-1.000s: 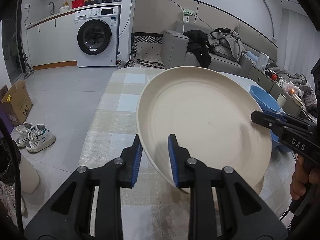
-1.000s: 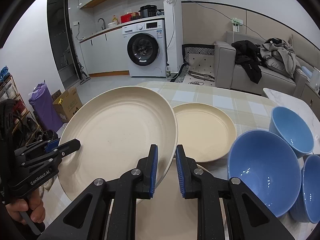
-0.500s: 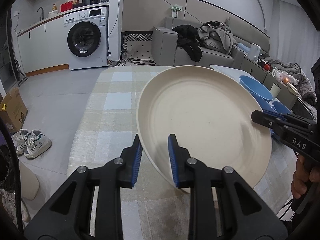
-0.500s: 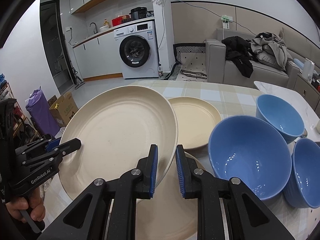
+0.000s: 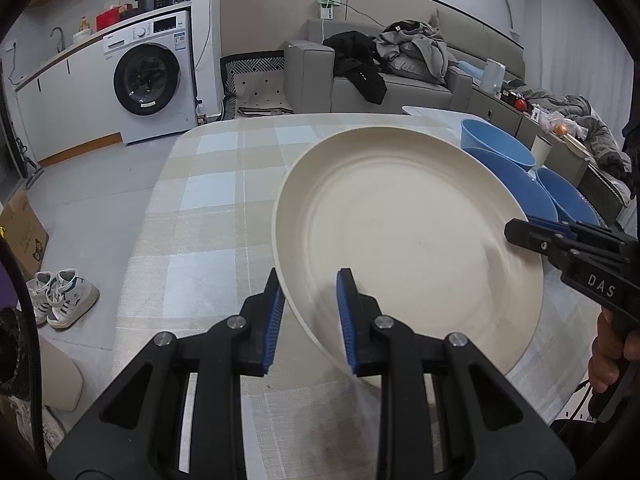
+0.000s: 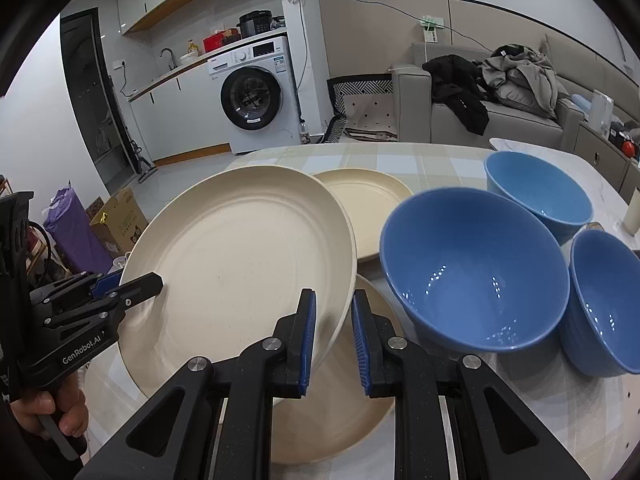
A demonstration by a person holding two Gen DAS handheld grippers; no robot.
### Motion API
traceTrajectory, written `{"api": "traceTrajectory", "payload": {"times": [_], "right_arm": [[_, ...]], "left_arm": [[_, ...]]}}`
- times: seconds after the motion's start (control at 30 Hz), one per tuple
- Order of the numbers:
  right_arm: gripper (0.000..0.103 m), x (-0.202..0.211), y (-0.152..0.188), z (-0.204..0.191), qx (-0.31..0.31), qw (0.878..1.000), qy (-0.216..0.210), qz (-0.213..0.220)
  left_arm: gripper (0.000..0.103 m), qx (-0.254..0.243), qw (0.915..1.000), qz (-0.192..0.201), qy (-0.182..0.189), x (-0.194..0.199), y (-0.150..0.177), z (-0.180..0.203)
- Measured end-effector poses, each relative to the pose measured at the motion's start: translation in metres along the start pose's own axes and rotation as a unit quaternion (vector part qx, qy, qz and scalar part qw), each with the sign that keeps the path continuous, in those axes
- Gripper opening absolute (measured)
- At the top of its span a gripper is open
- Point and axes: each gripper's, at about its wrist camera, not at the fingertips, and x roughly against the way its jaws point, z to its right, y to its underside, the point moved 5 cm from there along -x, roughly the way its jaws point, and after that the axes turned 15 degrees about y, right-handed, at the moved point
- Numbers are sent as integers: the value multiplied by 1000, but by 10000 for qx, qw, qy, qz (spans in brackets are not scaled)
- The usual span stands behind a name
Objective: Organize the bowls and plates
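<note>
Between both grippers, large cream plate (image 5: 404, 236) held tilted above table: left gripper (image 5: 310, 314) clamps its near rim, right gripper (image 6: 334, 330) clamps opposite rim; blue bowls (image 6: 474, 272) right of it.

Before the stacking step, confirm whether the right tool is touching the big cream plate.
Touching. In the right wrist view the right tool has the big cream plate's rim pinched between its blue pads; the left wrist view shows it on the plate's far edge.
</note>
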Motion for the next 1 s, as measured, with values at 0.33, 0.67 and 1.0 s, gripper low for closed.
{"api": "traceTrajectory", "payload": {"times": [0.33, 0.67, 1.0], "right_arm": [[19, -6, 14, 15, -77, 9998, 131, -159], [19, -15, 28, 14, -34, 9995, 176, -269], [20, -26, 39, 21, -82, 9989, 209, -418]], "left_arm": [[22, -77, 9996, -226, 136, -22, 7, 3], [23, -130, 9988, -462, 113, -41, 15, -7], [24, -229, 9976, -642, 91, -63, 19, -7]]}}
